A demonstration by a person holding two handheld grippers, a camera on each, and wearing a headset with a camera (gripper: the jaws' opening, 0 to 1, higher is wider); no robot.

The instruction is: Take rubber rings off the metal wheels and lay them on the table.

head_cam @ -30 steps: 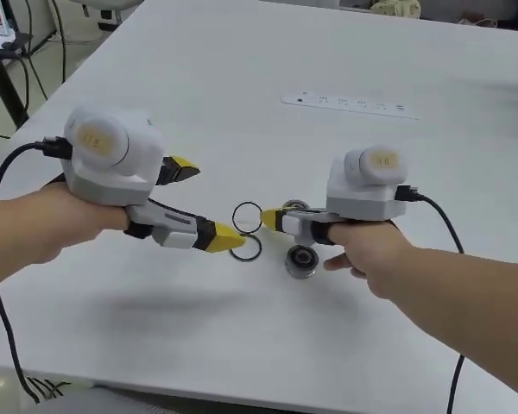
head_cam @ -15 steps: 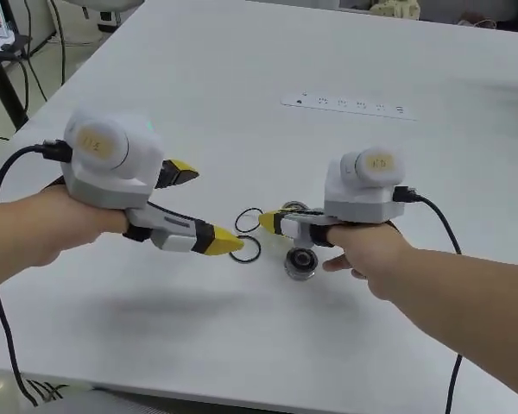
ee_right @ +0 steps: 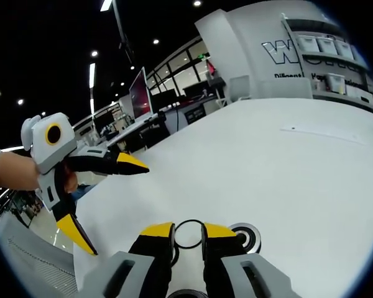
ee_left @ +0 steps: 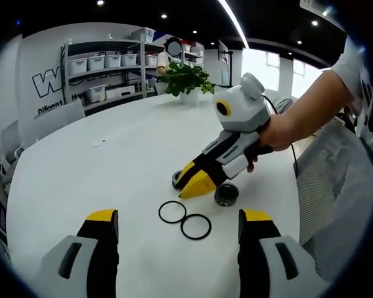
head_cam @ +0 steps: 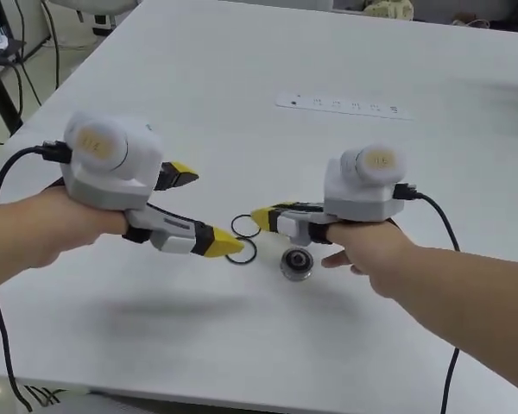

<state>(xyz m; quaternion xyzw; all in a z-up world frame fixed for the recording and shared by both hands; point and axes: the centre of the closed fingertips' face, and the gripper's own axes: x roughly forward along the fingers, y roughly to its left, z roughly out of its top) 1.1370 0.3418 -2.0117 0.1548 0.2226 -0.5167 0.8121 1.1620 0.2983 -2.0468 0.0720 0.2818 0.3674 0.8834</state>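
While the right gripper point(head_cam: 263, 217) is kept at a narrow gap with nothing pinched, the left gripper point(head_cam: 205, 210) is held wide and bare at centre left. One rubber ring point(head_cam: 246, 226) and a second ring point(head_cam: 240, 252) are laid flat on the table point(head_cam: 242, 345) by the tips. A metal wheel point(head_cam: 296, 264) sits just right of them. That wheel is best pinned by one gripper while its rubber is peeled at the rim. A farther wheel point(ee_right: 244, 236), covered by the gripper in the head view, is revealed at the lower right of the right gripper view.

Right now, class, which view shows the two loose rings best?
The left gripper view: both rings lie whole and unobstructed ahead of its jaws. In the head view the rings are small, one partly behind the left gripper. The right gripper view shows a ring, partly hidden by its own jaws.
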